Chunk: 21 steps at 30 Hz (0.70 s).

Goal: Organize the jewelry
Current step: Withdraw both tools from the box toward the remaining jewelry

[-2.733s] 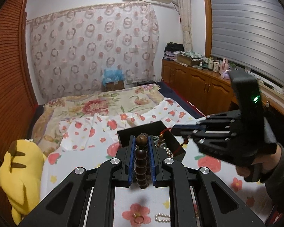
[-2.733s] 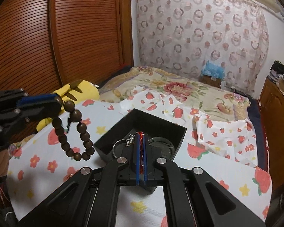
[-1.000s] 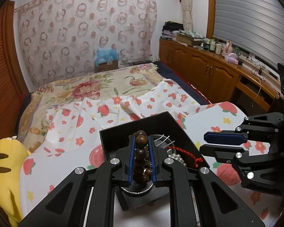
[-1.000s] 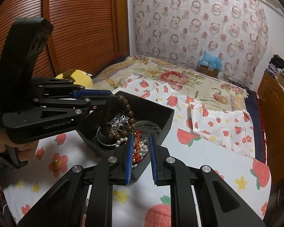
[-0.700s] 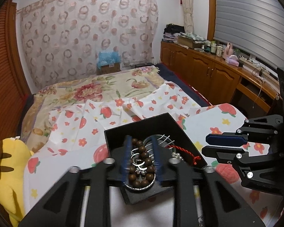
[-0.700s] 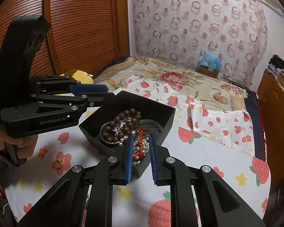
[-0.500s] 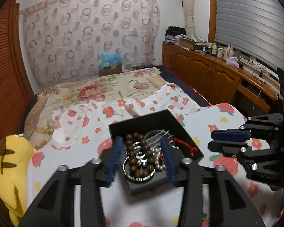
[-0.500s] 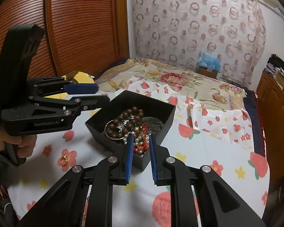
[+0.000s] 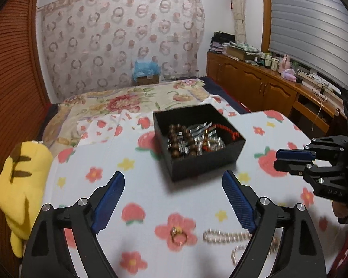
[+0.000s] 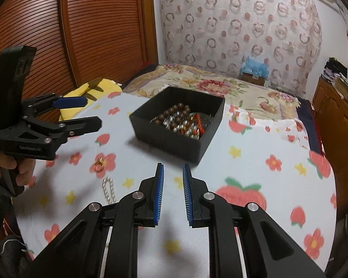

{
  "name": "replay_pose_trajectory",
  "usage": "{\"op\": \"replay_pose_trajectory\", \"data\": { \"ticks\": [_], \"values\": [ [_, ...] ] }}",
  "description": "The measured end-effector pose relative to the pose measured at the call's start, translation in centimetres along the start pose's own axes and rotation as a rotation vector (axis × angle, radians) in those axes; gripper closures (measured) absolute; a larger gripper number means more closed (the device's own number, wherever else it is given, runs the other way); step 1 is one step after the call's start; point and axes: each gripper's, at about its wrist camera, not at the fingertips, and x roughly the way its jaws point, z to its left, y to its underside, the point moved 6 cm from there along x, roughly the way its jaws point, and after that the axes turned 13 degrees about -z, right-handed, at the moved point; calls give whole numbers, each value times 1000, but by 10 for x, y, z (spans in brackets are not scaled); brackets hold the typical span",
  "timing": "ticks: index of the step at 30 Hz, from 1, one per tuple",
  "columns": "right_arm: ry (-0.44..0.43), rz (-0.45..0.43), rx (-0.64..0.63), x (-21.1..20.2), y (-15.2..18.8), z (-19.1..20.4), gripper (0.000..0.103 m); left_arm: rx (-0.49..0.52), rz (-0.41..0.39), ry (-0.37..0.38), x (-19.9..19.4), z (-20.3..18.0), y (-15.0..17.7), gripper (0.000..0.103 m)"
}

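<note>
Left gripper point(image 9: 172, 180) jaws just opened, empty, wooden-bead bracelet point(image 9: 181, 141) in square black box point(image 9: 204, 162)

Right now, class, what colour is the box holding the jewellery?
Black. The box shows best in the right wrist view, open-topped on the flowered cloth.

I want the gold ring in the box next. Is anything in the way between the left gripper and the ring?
Nothing visible. The ring lies alone on the cloth, just below the open left gripper, whose jaws have just been opening with nothing between them. The pearls lie beside it, apart. The way to the box looks bare too.
</note>
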Motion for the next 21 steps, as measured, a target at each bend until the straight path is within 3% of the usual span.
{"op": "replay_pose_trajectory", "data": {
  "ticks": [4,8,21],
  "values": [
    [1,12,20,-9,17,6,84,5,14,-6,-13,-1,18,18],
    [-3,28,32,-14,33,13,74,11,27,-32,-24,2,35,18],
    [-61,96,18,-24,71,41,74,28,114,-50,-37,5,76,18]
  ]
}}
